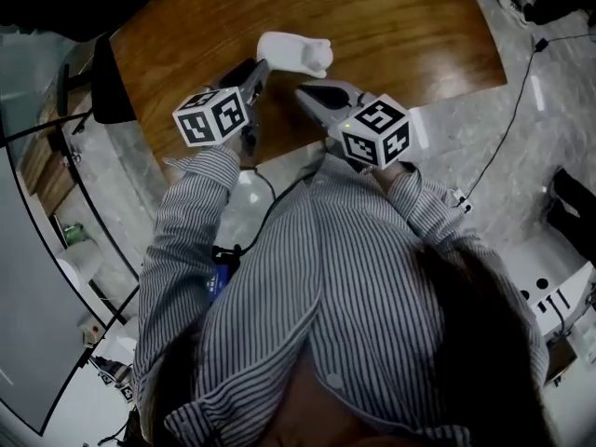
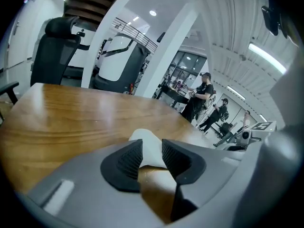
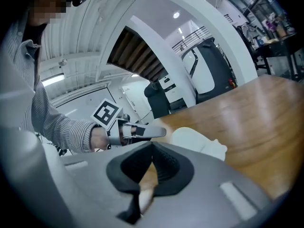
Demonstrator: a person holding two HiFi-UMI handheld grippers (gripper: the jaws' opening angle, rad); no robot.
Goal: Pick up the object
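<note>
A white, lumpy object (image 1: 296, 52) lies on the brown wooden table (image 1: 391, 35), near its front edge. My left gripper (image 1: 261, 68) reaches its left end. In the left gripper view the jaws of the left gripper (image 2: 151, 146) stand apart, with the white object (image 2: 144, 137) showing in the gap at their tips; the pads do not press on it. My right gripper (image 1: 303, 89) hangs just to the right of the object and nearer to me. Its jaws (image 3: 152, 146) meet at the tips with nothing between them. The white object (image 3: 197, 139) and the left gripper (image 3: 159, 132) lie beyond it.
A black office chair (image 1: 102, 77) stands at the table's left side. A cable (image 1: 517, 110) runs over the grey floor to the right. Several people (image 2: 202, 96) stand far behind the table. The table's front edge lies right under both grippers.
</note>
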